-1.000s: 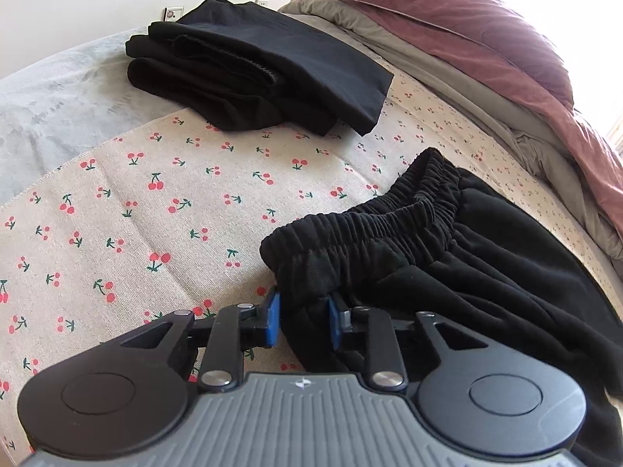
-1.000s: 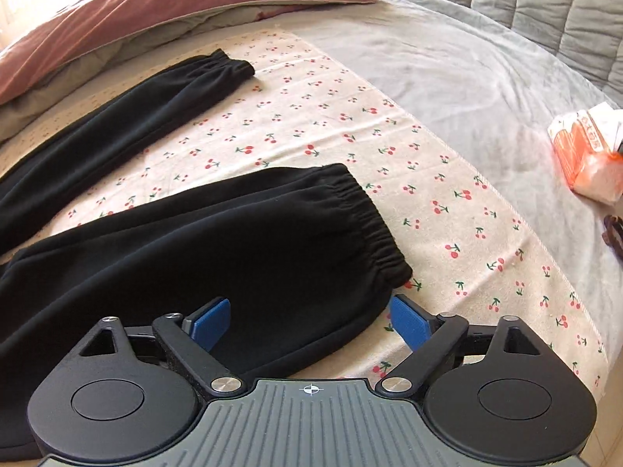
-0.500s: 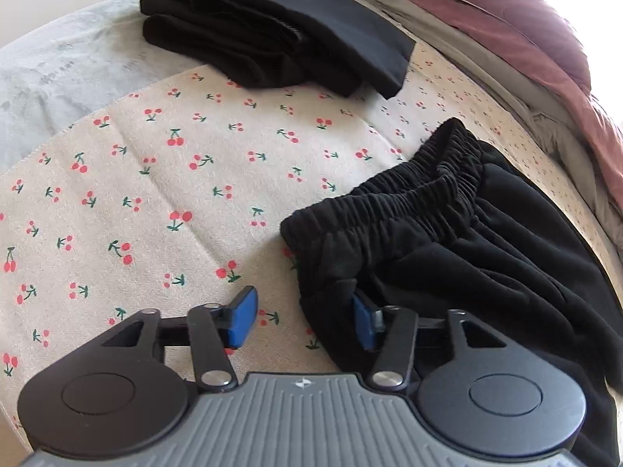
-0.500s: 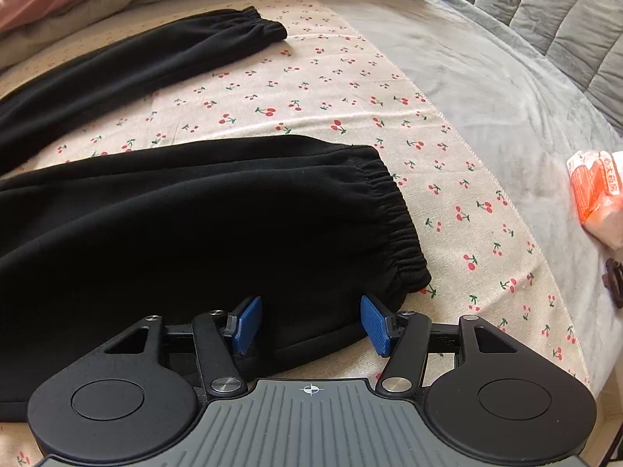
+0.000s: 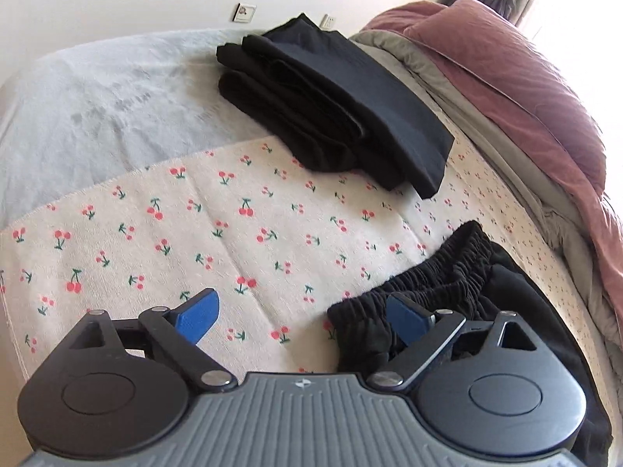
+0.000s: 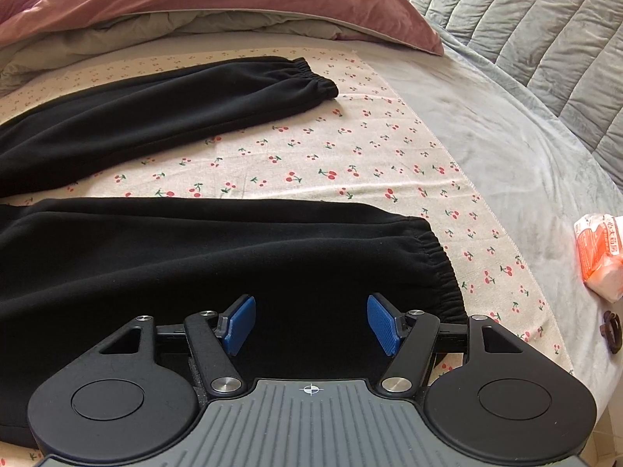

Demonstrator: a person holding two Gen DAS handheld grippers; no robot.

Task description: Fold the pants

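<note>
Black pants lie spread on a cherry-print cloth. In the left wrist view their gathered waistband sits at lower right. My left gripper is open and empty, its right finger over the waistband corner, its left finger over bare cloth. In the right wrist view the near leg and far leg lie apart, cuffs to the right. My right gripper is open over the near leg's front edge, close to its cuff, holding nothing.
A stack of folded black clothes lies at the back of the cloth. A pink and grey duvet lies along the far side. An orange tissue pack and a small dark object lie on the grey sheet at right.
My left gripper opened from nearly shut on the waistband edge and let it go, pulling back. My right gripper narrowed, then widened again, and shifted along the near leg.
</note>
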